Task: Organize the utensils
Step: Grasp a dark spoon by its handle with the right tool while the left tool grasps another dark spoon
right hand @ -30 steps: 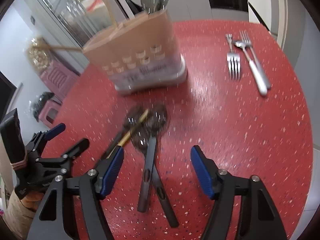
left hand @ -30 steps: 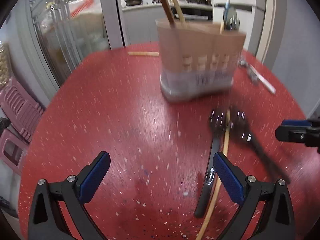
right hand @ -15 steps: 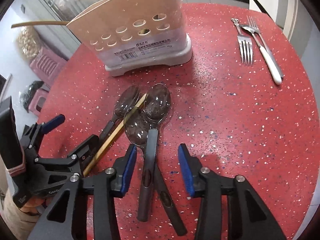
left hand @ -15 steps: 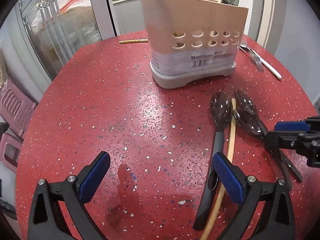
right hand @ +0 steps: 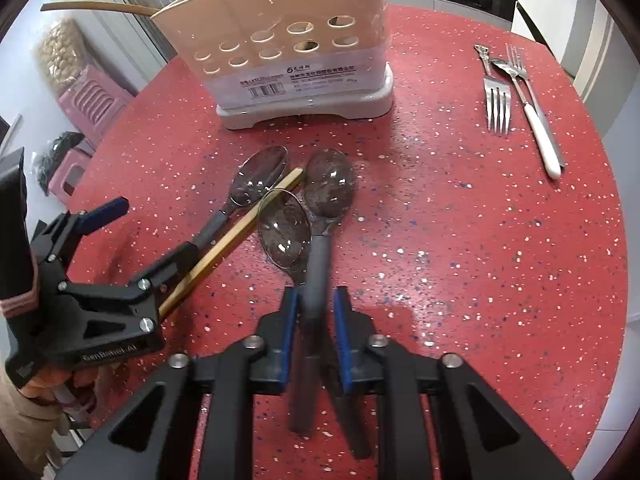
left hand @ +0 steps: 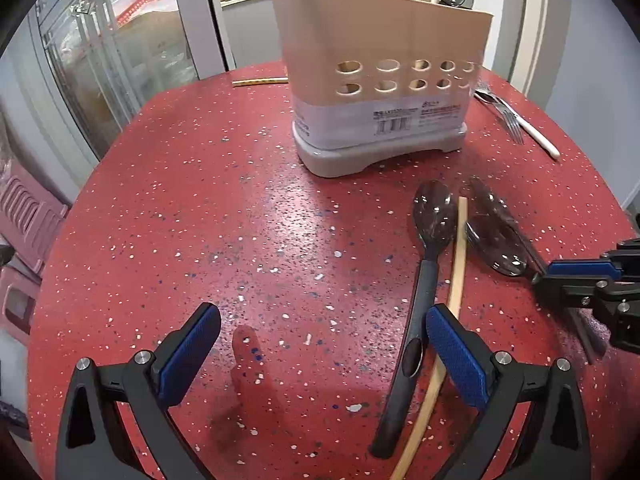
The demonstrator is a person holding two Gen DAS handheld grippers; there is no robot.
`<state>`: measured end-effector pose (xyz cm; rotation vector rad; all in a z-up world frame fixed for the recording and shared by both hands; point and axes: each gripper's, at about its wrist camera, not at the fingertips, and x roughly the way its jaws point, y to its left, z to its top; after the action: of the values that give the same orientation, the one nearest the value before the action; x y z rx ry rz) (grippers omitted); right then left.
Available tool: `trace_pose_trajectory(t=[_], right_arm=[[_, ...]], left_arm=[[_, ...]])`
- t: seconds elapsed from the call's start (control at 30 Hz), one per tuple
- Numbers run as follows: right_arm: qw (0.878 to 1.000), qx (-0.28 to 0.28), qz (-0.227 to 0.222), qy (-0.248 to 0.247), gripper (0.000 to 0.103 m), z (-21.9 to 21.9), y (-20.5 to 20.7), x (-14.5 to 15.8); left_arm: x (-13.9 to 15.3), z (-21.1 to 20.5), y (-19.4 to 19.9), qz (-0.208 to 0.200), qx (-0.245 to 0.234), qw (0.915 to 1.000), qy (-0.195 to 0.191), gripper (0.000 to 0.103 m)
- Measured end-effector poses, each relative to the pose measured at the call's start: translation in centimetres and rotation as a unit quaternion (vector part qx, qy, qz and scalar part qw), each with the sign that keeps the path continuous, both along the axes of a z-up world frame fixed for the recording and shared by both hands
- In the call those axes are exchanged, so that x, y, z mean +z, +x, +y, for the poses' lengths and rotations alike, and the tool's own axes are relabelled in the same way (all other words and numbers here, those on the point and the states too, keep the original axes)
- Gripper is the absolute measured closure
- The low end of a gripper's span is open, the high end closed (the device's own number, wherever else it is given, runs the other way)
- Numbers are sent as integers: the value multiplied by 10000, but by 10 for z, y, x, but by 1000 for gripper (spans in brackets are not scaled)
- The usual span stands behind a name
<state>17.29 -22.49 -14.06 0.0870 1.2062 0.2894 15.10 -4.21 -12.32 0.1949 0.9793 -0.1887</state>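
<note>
At six o'clock in the left wrist view, left gripper (left hand: pixel 320 356) spread wide and empty above red table (left hand: pixel 200 220); beige utensil holder (left hand: pixel 380 92) at twelve.

In the right wrist view, right gripper (right hand: pixel 314 308), jaws just closing, clamped on crossed handles of two dark spoons (right hand: pixel 316 280) at six.

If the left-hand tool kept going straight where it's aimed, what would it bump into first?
Most likely the bare red tabletop: the left gripper tilts down at it, jaws open, nothing between them. The dark-handled spoon and the wooden chopstick lie by its right finger. Depth is hard to judge.
</note>
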Motion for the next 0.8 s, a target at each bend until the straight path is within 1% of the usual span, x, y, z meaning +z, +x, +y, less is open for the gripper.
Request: trace_pose_trajectory(t=[0.17, 0.3, 0.37, 0.47, 0.53, 0.67, 0.8], right_arm=[[9999, -58, -28, -94, 87, -13, 0, 1], [9999, -107, 26, -98, 87, -26, 4, 2], [9998, -187, 89, 32, 86, -35, 7, 4], [9988, -398, 174, 203, 86, -43, 17, 8], [9986, -467, 210, 164, 86, -46, 23, 9], [9976, -519, 368, 272, 86, -48, 35, 6], [9981, -407, 424, 194, 86, -45, 43, 3]], left_arm=[[0, 5, 0, -16, 56, 10000, 9, 0], [0, 6, 3, 60, 44, 10000, -44, 0], [2, 5, 6, 94, -33, 9999, -57, 0], [1, -5, 12, 179, -254, 9995, 76, 0], [-1, -10, 16, 194, -313, 9991, 188, 0], [-1, -7, 22, 255, -283, 9992, 153, 0], [-1, 0, 24, 267, -212, 9993, 136, 0]])
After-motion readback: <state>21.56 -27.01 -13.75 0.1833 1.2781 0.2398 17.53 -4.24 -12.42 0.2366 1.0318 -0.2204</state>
